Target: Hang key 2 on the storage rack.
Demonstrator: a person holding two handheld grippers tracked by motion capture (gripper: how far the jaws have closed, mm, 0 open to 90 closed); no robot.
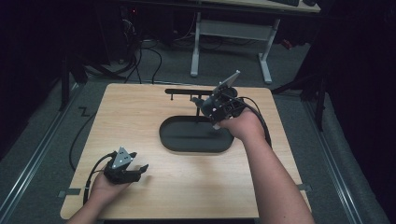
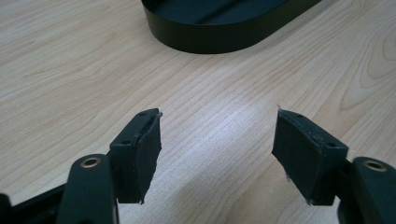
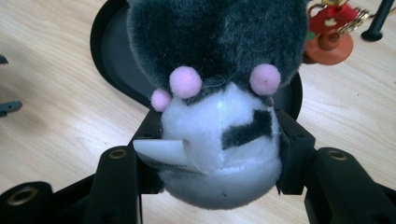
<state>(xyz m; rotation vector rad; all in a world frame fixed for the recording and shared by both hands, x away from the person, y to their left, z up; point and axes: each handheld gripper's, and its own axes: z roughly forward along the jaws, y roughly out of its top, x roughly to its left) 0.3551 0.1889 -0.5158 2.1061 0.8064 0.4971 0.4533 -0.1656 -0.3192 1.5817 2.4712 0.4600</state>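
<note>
A plush toy (image 3: 219, 140) with a white belly, dark grey fur and pink pom-poms is clamped between the jaws of my right gripper (image 3: 219, 122); a white tag hangs from its side. In the high view my right gripper (image 1: 211, 105) is raised above the far edge of the black oval tray (image 1: 168, 140). My left gripper (image 1: 139, 171) rests near the table's front left corner. Its jaws stand wide apart around bare wood in the left gripper view (image 2: 217, 140).
A thin black stand with a horizontal bar (image 1: 187, 91) rises behind the tray. A red ornament on a gold chain (image 3: 331, 35) and a black foot (image 3: 376, 28) lie beyond the plush. The tray's wall (image 2: 210, 39) lies ahead of the left gripper. Light wooden table (image 1: 135, 116).
</note>
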